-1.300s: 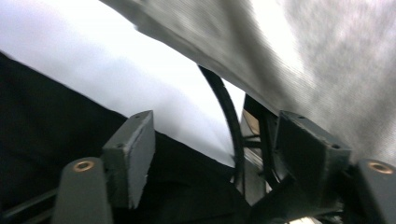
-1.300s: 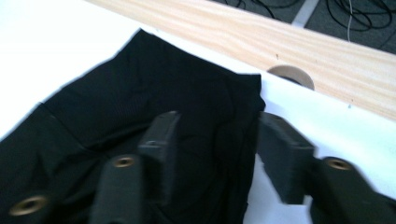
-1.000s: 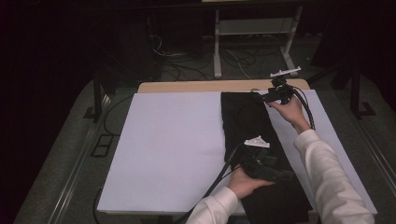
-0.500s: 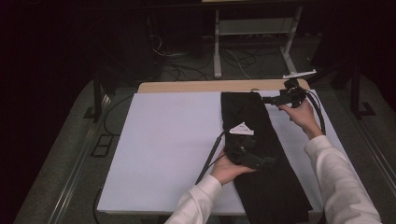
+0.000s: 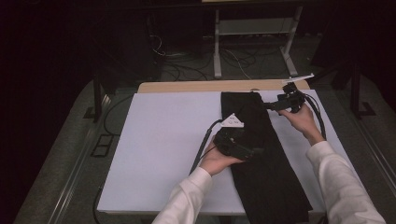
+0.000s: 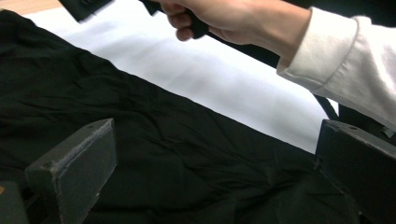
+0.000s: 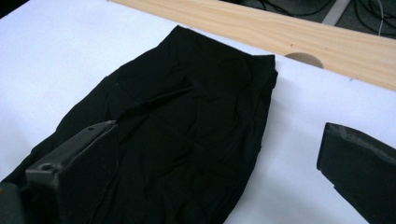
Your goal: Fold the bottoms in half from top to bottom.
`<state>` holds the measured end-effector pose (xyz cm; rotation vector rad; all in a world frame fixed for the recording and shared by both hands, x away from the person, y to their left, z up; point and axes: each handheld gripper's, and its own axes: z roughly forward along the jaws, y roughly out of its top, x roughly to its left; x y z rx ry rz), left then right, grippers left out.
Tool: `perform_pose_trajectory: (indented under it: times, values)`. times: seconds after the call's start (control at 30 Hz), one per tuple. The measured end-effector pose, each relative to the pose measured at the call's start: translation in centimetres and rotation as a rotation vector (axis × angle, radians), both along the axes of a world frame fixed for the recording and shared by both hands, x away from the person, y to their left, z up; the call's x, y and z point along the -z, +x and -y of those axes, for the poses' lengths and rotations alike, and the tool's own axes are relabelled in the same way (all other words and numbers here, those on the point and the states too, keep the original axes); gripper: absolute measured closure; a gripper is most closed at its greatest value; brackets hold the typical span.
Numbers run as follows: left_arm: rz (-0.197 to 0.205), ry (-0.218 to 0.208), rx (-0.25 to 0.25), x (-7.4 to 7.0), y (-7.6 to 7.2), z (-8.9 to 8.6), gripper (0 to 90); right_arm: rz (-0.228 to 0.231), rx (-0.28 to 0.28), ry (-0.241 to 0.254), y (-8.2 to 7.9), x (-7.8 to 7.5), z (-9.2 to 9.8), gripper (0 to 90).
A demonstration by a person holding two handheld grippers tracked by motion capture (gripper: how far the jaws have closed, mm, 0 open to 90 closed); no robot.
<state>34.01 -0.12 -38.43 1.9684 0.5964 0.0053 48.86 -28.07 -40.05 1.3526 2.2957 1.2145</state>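
Note:
A long black garment [image 5: 261, 154] lies flat down the right half of the white table cover [image 5: 159, 140], its far end [image 7: 219, 60] near the wooden edge. My left gripper [image 5: 254, 150] hovers over the garment's left side, jaws wide open above the wrinkled cloth [image 6: 177, 154], gripping nothing. My right gripper [image 5: 272, 106] hangs beside the garment's far right edge, also open and empty, its jaws spanning cloth and white cover [image 7: 299, 154]. Both pairs of jaws have just been opening. The left gripper view shows the person's right hand [image 6: 233, 18] and white sleeve [image 6: 345, 60].
A bare wooden strip [image 5: 196, 87] with a round hole [image 7: 303, 59] runs along the table's far edge. The left gripper's cable [image 5: 201, 144] trails across the white cover. Beyond the table stand metal frame legs [image 5: 217, 46] and floor cables [image 5: 243, 60].
My left gripper has moved up the garment, away from the person and slightly left. My right gripper has shifted right, off the garment's far corner. The garment lies still.

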Motion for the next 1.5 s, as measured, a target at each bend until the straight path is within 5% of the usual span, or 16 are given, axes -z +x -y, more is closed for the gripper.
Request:
perform_pose_trajectory:
  times: [0.67,0.8,1.23,1.5]
  values:
    - [0.042,0.045,-0.033,-0.8,3.5,-2.4,0.0,0.018,0.007,0.01,-1.0,-0.2,0.7,0.0]
    - [0.078,0.065,-0.028,-0.5,4.3,-2.8,0.0,0.02,0.007,0.011,-1.2,0.0,0.8,0.0]
    - [0.054,0.041,-0.049,-0.3,6.1,-3.6,0.0,0.038,0.002,0.02,-2.0,-0.2,1.0,0.0]
    - [0.05,0.062,-0.065,-0.1,7.2,-4.0,0.0,0.039,0.007,0.022,-2.2,-0.1,1.0,0.0]
